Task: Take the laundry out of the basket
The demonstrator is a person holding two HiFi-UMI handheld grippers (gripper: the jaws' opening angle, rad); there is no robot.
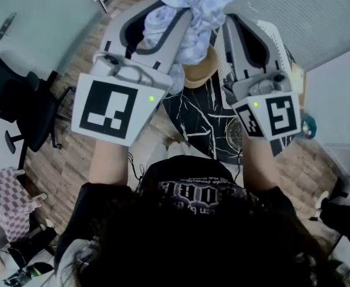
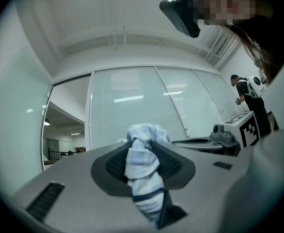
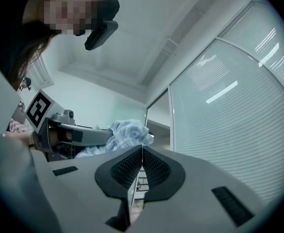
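White blue-striped crumpled cloth [image 2: 144, 188] could slip from the left gripper's [image 2: 143, 147] narrow pinch, since the right gripper's [image 3: 142, 152] jaws meet empty.

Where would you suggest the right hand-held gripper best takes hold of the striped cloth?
I'd grip the cloth's loose bunch past the left hand-held gripper's tips, coming from the right; its middle is clamped and that end bulges free.

Even, cool indoor light; light streaks [image 2: 128, 99] glare on the glass wall [image 2: 132, 125]. Both gripper views bend strongly and darken at the rims.
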